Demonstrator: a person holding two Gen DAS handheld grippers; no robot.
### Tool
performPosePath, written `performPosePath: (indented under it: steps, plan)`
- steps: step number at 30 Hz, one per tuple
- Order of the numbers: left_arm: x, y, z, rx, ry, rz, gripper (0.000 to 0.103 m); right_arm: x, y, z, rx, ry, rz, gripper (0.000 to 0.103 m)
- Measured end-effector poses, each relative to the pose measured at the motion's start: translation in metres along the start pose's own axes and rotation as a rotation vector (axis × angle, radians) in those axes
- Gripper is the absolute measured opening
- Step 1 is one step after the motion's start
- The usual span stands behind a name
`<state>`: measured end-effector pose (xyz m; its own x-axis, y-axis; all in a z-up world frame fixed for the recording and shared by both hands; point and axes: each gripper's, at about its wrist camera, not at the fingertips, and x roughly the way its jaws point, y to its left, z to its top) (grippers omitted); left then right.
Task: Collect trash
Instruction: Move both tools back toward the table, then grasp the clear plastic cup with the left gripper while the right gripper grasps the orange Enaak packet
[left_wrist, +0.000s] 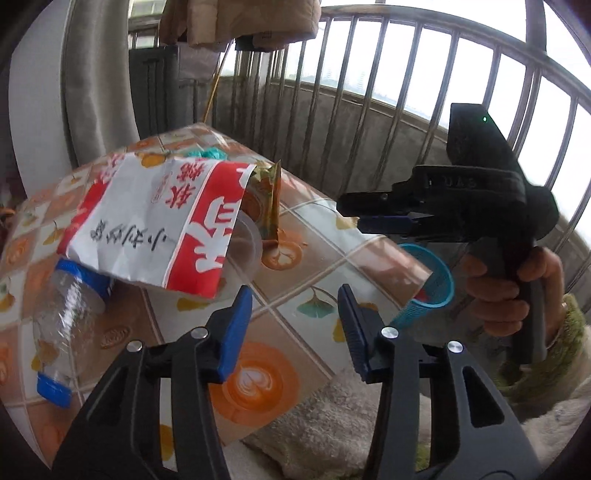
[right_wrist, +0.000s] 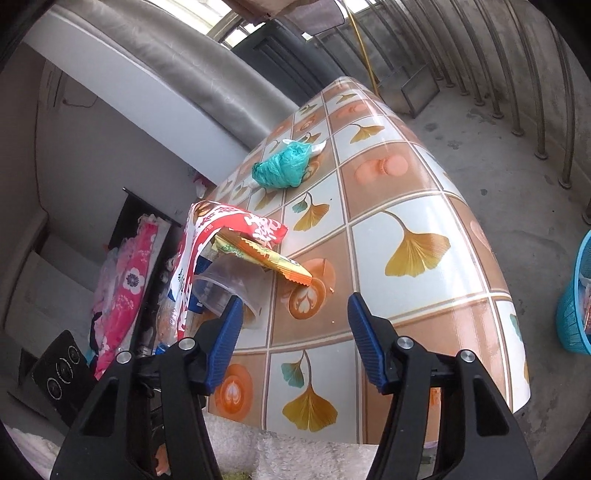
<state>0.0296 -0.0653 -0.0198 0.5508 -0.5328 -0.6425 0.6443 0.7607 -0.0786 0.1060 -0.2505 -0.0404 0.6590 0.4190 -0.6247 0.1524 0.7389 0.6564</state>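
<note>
A red and white snack bag (left_wrist: 155, 218) lies on the tiled table (left_wrist: 306, 266), over a clear plastic cup (left_wrist: 245, 243) and next to a yellow wrapper (left_wrist: 267, 195). A clear bottle with a blue cap (left_wrist: 66, 325) lies at the left. A teal plastic bag (right_wrist: 284, 166) sits farther back. My left gripper (left_wrist: 295, 317) is open and empty above the table's near edge. My right gripper (right_wrist: 293, 332) is open and empty; in the left wrist view it (left_wrist: 351, 214) hovers over the table's right side. The bag (right_wrist: 221, 236), wrapper (right_wrist: 266, 258) and cup (right_wrist: 229, 288) lie ahead of it to the left.
A blue mesh basket (left_wrist: 428, 288) stands on the floor beyond the table's right edge; it also shows in the right wrist view (right_wrist: 576, 295). A metal railing (left_wrist: 369, 92) and a concrete wall run behind. A grey curtain (left_wrist: 96, 85) hangs at the left. A towel (left_wrist: 332, 417) lies below the table.
</note>
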Motion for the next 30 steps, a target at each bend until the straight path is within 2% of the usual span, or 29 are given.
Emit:
performPosePath:
  steps: [3, 7, 13, 16, 22, 28, 30]
  plan:
    - [0.009, -0.019, 0.005, 0.126, -0.034, 0.097, 0.044, -0.003, -0.003, 0.002, 0.010, -0.013, 0.005, 0.055]
    - [0.030, -0.036, 0.008, 0.234, -0.040, 0.282, 0.045, -0.004, -0.001, 0.008, -0.019, -0.021, 0.039, 0.052]
    - [0.054, -0.041, 0.010, 0.293, -0.011, 0.386, 0.045, 0.002, 0.013, 0.019, -0.107, 0.002, 0.122, 0.048]
    - [0.064, -0.040, 0.007, 0.300, 0.004, 0.420, 0.043, 0.011, 0.024, 0.023, -0.167, 0.030, 0.146, 0.048]
    - [0.076, -0.043, 0.002, 0.312, 0.028, 0.467, 0.032, 0.033, 0.037, 0.027, -0.244, 0.068, 0.158, 0.044]
    - [0.082, -0.038, 0.004, 0.299, 0.043, 0.481, 0.016, 0.050, 0.045, 0.030, -0.297, 0.098, 0.164, 0.034]
    - [0.085, -0.039, 0.005, 0.289, 0.046, 0.482, 0.008, 0.053, 0.046, 0.031, -0.314, 0.104, 0.159, 0.025]
